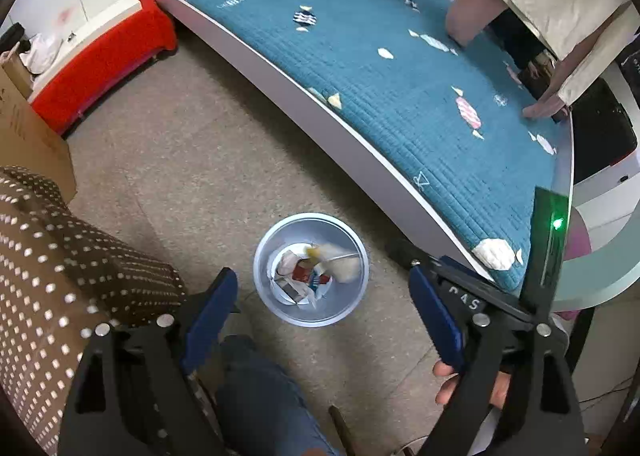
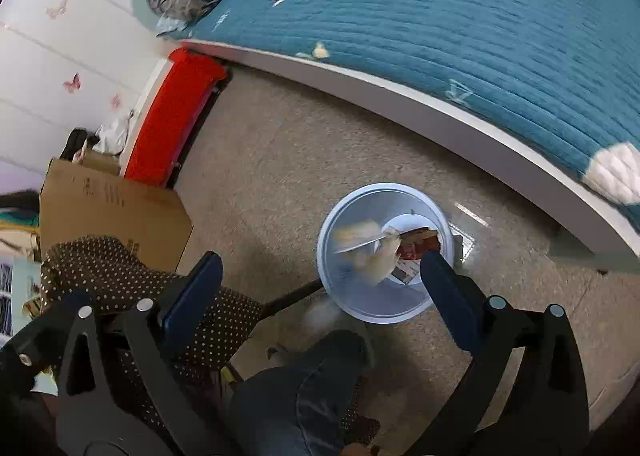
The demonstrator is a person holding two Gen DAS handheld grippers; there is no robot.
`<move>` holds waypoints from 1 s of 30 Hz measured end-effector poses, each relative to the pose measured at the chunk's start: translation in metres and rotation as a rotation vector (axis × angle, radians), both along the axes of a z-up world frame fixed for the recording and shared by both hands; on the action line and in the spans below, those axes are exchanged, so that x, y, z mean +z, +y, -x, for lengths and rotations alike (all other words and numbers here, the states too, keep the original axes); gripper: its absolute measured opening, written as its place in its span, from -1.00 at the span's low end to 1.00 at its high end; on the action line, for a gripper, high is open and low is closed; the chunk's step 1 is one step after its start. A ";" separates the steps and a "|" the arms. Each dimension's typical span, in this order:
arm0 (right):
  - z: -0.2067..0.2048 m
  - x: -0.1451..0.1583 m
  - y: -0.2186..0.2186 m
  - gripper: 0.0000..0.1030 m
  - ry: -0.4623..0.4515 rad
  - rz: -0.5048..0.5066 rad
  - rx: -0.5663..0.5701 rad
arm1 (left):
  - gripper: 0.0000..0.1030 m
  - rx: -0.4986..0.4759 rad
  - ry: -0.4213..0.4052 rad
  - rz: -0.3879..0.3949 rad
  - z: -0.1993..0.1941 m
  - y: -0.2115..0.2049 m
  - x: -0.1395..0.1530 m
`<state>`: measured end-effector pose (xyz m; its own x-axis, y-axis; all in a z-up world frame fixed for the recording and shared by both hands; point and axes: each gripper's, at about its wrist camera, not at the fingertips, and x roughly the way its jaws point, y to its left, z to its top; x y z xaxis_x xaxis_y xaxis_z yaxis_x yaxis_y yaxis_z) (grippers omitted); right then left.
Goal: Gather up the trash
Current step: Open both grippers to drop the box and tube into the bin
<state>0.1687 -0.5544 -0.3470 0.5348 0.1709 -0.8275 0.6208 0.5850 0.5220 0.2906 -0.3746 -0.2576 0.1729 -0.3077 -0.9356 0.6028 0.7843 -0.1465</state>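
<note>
Both hand-held grippers, the left gripper (image 1: pixel 324 310) and the right gripper (image 2: pixel 320 280), stand with their blue-padded black jaws spread wide and empty above a round, smooth pale-blue plastic waste bin (image 1: pixel 264 280) on the speckled beige stone-like floor (image 1: pixel 180 160). Inside the bin, ahead of and below the fingers, lie crumpled white paper and red printed wrappers (image 1: pixel 308 276), with a blurred pale scrap (image 2: pixel 370 246) over the opening in the right wrist view. Beyond the bin runs a white-framed bed with a ribbed teal quilt (image 1: pixel 400 68); to the left lie a polka-dotted brown cloth (image 1: pixel 60 256), a cardboard box (image 2: pixel 112 204) and a red-covered bench (image 1: pixel 104 56).
</note>
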 end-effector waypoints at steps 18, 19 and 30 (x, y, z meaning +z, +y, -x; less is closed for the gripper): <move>0.050 0.154 0.047 0.88 -0.220 0.232 -0.028 | 0.78 0.040 -0.280 0.235 0.068 0.065 0.116; 0.052 0.165 0.052 0.88 -0.240 0.245 -0.024 | 0.79 0.043 -0.292 0.241 0.072 0.067 0.120; 0.052 0.243 0.120 0.88 -0.371 0.350 0.090 | 0.81 0.109 -0.453 0.329 0.103 0.139 0.182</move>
